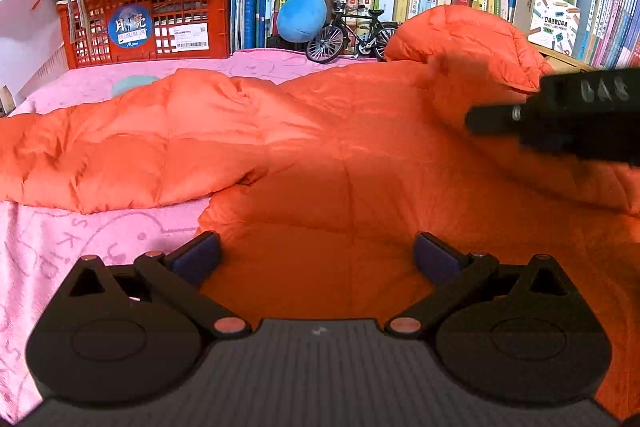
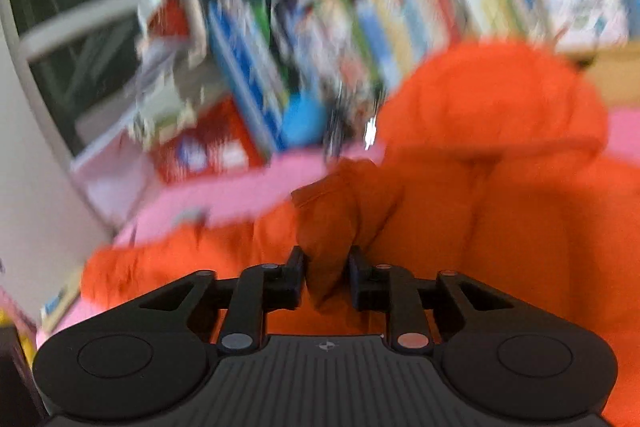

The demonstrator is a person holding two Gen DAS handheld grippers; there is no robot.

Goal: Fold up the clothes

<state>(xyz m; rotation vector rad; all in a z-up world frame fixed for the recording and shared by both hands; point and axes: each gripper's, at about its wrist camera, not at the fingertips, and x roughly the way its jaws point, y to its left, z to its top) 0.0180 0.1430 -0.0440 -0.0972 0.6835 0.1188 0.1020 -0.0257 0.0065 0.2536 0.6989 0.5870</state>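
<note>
Orange jacket (image 2: 332, 227) in right gripper (image 2: 328, 277)

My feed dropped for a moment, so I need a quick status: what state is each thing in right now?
Orange jacket: spread on the pink blanket, one sleeve lying out flat, not yet folded.
Left tool: open, above the jacket, holding nothing.
Right tool: shut on a bunched piece of the jacket, image motion-blurred.
Red crate: upright, papers stacked on top.
</note>
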